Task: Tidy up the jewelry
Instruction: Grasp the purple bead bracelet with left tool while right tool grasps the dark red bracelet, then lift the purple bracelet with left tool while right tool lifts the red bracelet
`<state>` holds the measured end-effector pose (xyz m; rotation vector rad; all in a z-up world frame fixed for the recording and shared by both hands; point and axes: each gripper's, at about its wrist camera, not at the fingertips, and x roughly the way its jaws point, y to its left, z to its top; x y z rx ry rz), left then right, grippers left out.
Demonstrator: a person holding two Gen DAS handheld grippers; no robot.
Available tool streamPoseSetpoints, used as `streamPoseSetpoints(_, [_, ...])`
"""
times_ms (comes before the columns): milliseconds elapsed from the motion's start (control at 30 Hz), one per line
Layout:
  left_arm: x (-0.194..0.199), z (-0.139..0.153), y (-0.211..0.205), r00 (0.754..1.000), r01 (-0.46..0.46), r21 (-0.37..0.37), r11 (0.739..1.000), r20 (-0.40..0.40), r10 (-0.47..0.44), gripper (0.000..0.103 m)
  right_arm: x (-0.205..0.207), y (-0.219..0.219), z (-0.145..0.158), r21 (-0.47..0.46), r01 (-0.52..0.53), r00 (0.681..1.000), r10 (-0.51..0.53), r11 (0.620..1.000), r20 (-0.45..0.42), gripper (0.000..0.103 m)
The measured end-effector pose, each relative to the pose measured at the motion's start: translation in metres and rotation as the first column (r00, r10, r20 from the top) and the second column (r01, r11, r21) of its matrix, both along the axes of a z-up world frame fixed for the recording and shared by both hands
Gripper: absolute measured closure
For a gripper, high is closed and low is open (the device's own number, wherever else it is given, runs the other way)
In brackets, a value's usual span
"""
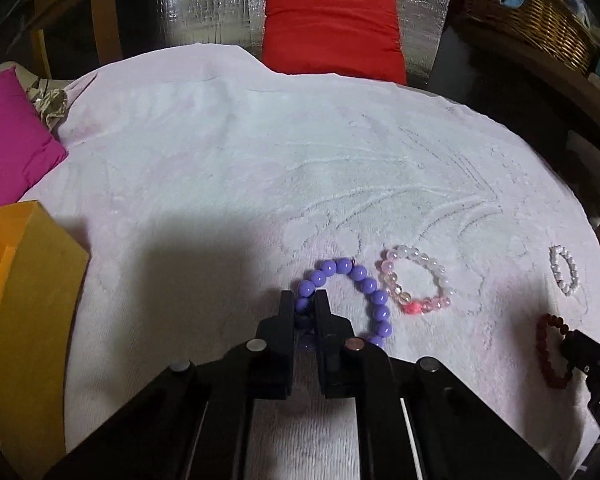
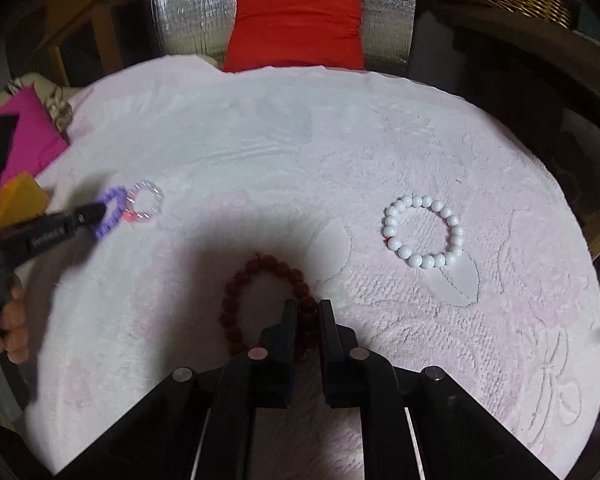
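A: What's the biggest thing I'm looking at from here?

B: The pale pink embossed terry towel (image 1: pixel 300 152) spread over the table, filling most of both wrist views. Behind it I see a red fabric cushion (image 1: pixel 332 28) against a silver quilted foil panel (image 1: pixel 212 4), a magenta cushion (image 1: pixel 8 136) at the left edge, and a woven wicker basket (image 1: pixel 540 20) at the upper right. An orange-yellow box (image 1: pixel 28 300) sits at the towel's near left side.

A: And my two tools?

B: I have the left gripper (image 1: pixel 305 300) with its jaws clamped on the near-left side of the purple round-bead bracelet (image 1: pixel 356 292), beads showing between the black fingers. My right gripper (image 2: pixel 308 308) has its jaws closed on the near-right side of the dark red bead bracelet (image 2: pixel 260 300). A person's hand (image 2: pixel 8 320) grips the left tool's handle.

A: Where does the other jewelry lie?

B: All on the towel. The pink and clear bead bracelet (image 1: pixel 416 280) lies just beside the purple one, on its right, touching or nearly so. The white round-bead bracelet (image 2: pixel 422 232) lies well apart, farther back and to the right of the dark red one
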<state>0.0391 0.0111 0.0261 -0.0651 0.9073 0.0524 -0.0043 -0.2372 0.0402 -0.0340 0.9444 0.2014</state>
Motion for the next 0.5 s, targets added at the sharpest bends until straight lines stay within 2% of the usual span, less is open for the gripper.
streamPoseSetpoints(100, [-0.015,0.014,0.000,0.999,-0.001,-0.006,1.000,0.042,0.001,0.094,-0.007,-0.006,0.013,0.050,0.005,0.999,-0.007,0.999,0.032,0.093])
streamPoseSetpoints(300, [-0.051,0.044,0.000,0.992,0.013,-0.024,1.000,0.123,-0.010,0.094,-0.016,-0.001,0.025,0.145,-0.008,1.000,0.004,0.989,0.028,0.093])
streamPoseSetpoints(500, [-0.080,0.064,-0.011,0.980,0.033,0.060,0.998,0.195,-0.044,0.094,-0.022,0.006,0.040,0.214,-0.034,0.998,0.024,0.976,0.052,0.093])
